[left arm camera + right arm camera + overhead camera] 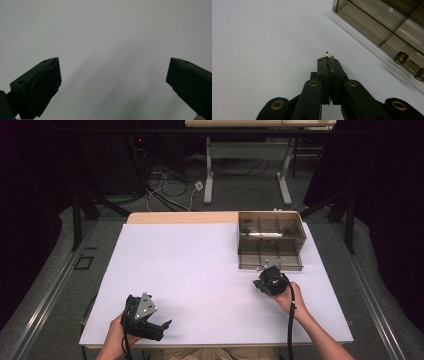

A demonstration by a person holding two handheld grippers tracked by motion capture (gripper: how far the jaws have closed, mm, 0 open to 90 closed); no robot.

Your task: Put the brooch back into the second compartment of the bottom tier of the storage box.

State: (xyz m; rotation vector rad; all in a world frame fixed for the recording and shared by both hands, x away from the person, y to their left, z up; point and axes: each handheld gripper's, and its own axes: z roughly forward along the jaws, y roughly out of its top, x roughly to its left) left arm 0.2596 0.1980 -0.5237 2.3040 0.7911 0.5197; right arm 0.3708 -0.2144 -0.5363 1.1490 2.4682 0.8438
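Right gripper [329, 58] pinches what looks like a small gold ring [327, 54] beside a smoky box [270, 240]; left gripper [113, 75] spread over the table [190, 270]

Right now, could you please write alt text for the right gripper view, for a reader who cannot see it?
The right tool, its two black jaws shut, pinches a small gold-coloured ring at its tips above a plain white table surface. At upper right stands a smoky transparent plastic box with compartments, with two small round knobs on its near side.
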